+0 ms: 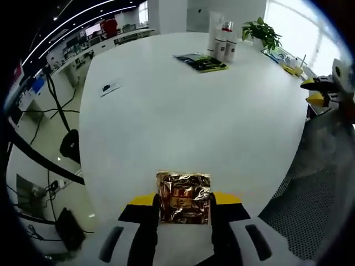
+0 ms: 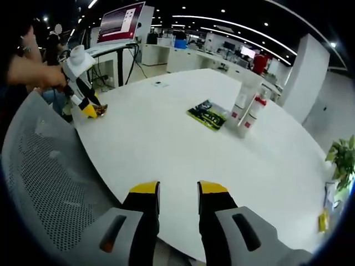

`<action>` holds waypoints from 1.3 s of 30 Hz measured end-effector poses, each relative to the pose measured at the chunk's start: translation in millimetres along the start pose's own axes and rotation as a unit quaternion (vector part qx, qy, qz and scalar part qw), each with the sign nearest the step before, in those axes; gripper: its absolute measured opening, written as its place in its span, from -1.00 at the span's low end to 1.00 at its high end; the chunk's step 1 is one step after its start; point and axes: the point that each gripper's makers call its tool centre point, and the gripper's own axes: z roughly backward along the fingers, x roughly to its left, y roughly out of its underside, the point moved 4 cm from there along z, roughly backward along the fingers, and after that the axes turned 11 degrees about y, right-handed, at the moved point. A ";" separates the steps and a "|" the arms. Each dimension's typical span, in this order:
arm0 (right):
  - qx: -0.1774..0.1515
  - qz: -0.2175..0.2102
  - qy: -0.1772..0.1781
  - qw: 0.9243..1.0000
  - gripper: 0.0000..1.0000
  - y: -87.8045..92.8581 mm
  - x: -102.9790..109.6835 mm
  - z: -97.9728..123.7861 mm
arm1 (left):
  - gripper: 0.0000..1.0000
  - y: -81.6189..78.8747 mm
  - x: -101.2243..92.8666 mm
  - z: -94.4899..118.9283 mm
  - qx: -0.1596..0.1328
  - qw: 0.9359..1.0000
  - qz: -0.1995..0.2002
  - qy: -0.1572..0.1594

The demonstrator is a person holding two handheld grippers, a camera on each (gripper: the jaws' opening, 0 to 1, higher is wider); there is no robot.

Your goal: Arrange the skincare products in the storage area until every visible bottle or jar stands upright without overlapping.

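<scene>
In the left gripper view, the left gripper clamps a crinkled gold foil packet at bottom centre; the packet's lower edge is hidden between the jaws. White skincare bottles stand at the top of the round white table.

In the right gripper view, the right gripper has its jaws parted and empty at bottom centre. The bottles stand upper right, their labels perhaps red, too small to read.
</scene>
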 end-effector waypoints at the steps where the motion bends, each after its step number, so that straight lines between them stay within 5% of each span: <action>1: 0.000 -0.001 0.000 1.000 -0.52 0.0 0.0 0.0 | -0.26 -2.8 -3.2 2.5 -0.007 1.000 -0.001 0.001; 8: -0.010 0.004 0.001 1.000 -0.51 -2.6 0.4 1.8 | -0.26 -24.4 -26.8 11.4 -0.049 0.999 -0.004 0.007; 14: -0.010 0.011 -0.004 1.000 -0.50 -3.1 3.7 2.5 | -0.26 -49.8 -66.8 18.9 -0.116 0.993 0.002 0.038; 24: 0.016 0.007 -0.011 1.000 -0.50 3.0 5.8 -0.9 | -0.25 -50.6 -116.1 16.6 -0.147 0.987 -0.007 0.062; 26: 0.022 0.008 -0.014 1.000 -0.50 4.8 6.9 -1.8 | -0.25 -47.1 -115.9 15.2 -0.126 0.990 -0.032 0.047; 31: 0.034 0.013 -0.022 0.999 -0.49 7.7 10.6 -2.5 | -0.25 -54.2 -107.7 18.9 -0.162 0.986 -0.028 0.009; 35: 0.036 0.013 -0.028 0.999 -0.49 7.6 12.7 -2.1 | -0.24 -61.1 -109.3 17.9 -0.183 0.980 -0.075 -0.028; 39: 0.034 0.003 -0.032 0.999 -0.46 5.3 11.8 -1.1 | -0.24 -61.7 -115.1 16.8 -0.185 0.978 -0.089 -0.030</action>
